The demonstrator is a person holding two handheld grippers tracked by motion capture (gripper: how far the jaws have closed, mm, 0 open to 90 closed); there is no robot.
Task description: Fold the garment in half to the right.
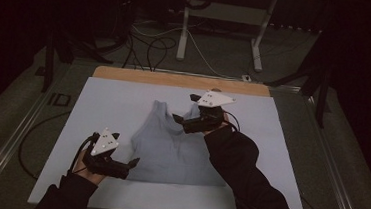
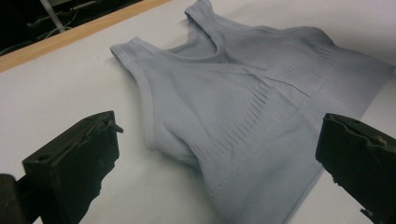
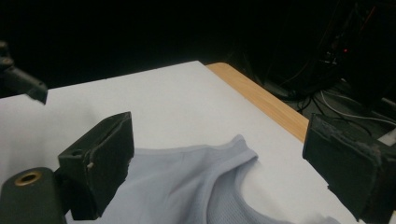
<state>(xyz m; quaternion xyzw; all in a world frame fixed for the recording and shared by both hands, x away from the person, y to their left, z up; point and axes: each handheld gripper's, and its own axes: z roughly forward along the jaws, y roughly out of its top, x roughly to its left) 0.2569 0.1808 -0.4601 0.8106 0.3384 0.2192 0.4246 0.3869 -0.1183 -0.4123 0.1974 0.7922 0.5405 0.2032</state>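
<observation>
Grey tank top spread flat on the white table

The table carries the tank top at its middle, straps pointing away from the person. The left hand-held gripper sits at the hem's left corner, jaws apart; the right hand-held gripper hovers over the right strap, jaws apart.

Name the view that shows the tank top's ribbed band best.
The left gripper view: the tank top lies close, its ribbed band sharp. The high view shows the whole garment, small and dim. The right gripper view shows a strap and the neckline.
</observation>
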